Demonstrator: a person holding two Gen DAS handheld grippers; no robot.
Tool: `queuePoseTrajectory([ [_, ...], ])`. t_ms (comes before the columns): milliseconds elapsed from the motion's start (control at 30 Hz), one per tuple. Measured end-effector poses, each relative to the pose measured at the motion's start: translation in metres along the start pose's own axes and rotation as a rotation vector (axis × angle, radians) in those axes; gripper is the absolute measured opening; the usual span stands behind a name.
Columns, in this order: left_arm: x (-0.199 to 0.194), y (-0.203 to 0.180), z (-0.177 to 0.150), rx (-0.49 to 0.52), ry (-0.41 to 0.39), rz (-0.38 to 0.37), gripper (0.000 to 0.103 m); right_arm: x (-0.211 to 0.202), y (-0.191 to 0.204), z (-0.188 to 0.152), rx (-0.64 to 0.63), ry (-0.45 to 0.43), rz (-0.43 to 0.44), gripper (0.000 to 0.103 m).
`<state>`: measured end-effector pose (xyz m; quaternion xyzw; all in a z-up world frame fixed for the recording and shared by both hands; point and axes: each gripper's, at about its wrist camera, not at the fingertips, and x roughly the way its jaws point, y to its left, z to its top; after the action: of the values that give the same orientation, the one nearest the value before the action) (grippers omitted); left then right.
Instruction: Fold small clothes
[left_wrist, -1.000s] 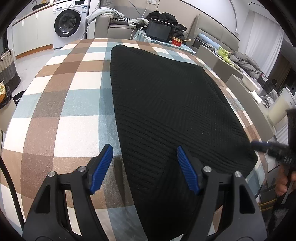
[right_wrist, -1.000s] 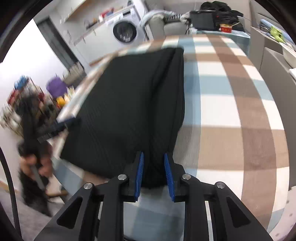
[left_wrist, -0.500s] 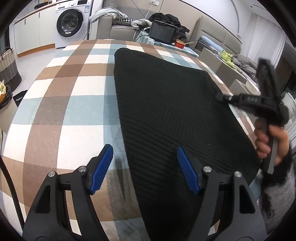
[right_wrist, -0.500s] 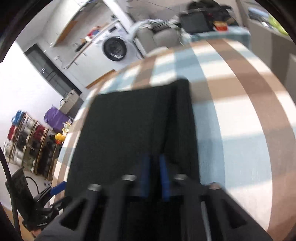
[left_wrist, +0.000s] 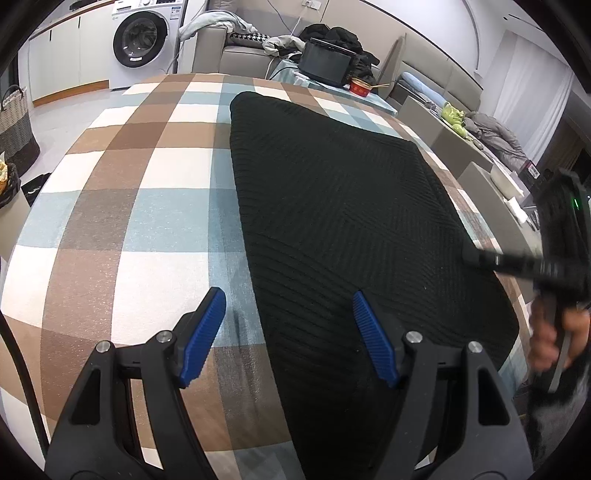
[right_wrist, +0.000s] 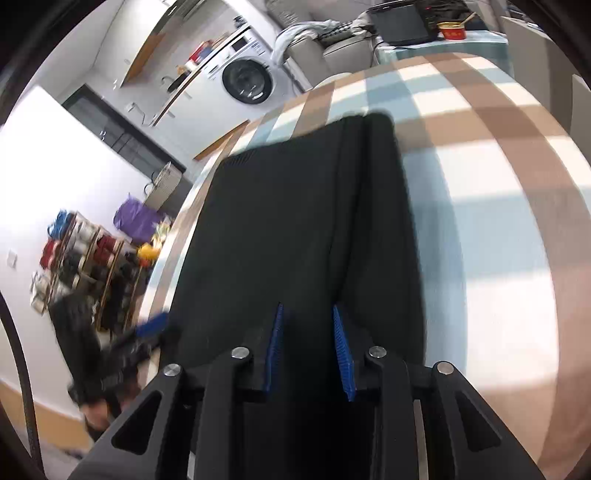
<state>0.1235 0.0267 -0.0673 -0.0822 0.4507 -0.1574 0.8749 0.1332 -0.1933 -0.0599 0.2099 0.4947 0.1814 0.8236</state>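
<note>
Left gripper (left_wrist: 288, 332): jaws wide apart with nothing pressed between them; it hovers over the near edge of the table, one blue finger above the cloth, the other above the garment's near left edge.
Right gripper (right_wrist: 307, 345): narrow gap, jaws opening; black knit lies between and under the blue fingers, though whether the pads press on it cannot be told.
Hand (left_wrist: 554, 339): one in sight at the right edge of the left wrist view, wrapped around the right gripper's handle.
Sweater (left_wrist: 343, 206): one, black, ribbed knit, lying flat as a broad folded rectangle, its ribs meeting in a slanted pattern.
Fold (right_wrist: 351, 206): one long ridge running along the sweater's right side, away from the right gripper.
Place: the sweater runs from the near edge of the table toward the far edge, nearer the right side.
Table (left_wrist: 147, 192): one, covered with a brown, blue and white checked cloth.
Count: two grippers, one garment.
</note>
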Motion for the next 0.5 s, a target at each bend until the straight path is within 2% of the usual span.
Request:
queuePoseTrajectory([
  [33,0.001,0.000,0.000,-0.002,0.000,-0.002,0.069,0.000,0.005,-0.005,-0.030,-0.005,-0.031,0.009],
  [67,0.001,-0.001,0.001,-0.002,0.001,-0.004,0.069,-0.003,0.011,-0.008,-0.054,-0.023,-0.050,0.009],
  [133,0.001,-0.002,0.001,0.003,0.000,-0.001,0.069,-0.017,0.018,-0.014,-0.056,-0.095,-0.028,0.009],
  [267,0.000,-0.004,-0.001,0.010,0.008,-0.013,0.069,-0.004,0.008,-0.031,-0.027,-0.035,-0.107,0.010],
  [333,-0.001,-0.006,-0.002,0.018,0.022,-0.018,0.069,-0.011,0.006,-0.035,-0.011,-0.048,-0.071,0.018],
  [400,-0.005,-0.008,-0.006,0.017,0.027,-0.040,0.069,-0.023,0.006,-0.046,-0.001,-0.063,-0.016,0.021],
  [433,-0.005,-0.009,-0.008,0.021,0.034,-0.050,0.069,-0.032,0.002,-0.053,-0.004,-0.073,0.004,0.021],
  [500,-0.005,-0.012,-0.011,0.033,0.039,-0.051,0.069,-0.034,0.001,-0.067,-0.028,-0.062,-0.013,0.020],
])
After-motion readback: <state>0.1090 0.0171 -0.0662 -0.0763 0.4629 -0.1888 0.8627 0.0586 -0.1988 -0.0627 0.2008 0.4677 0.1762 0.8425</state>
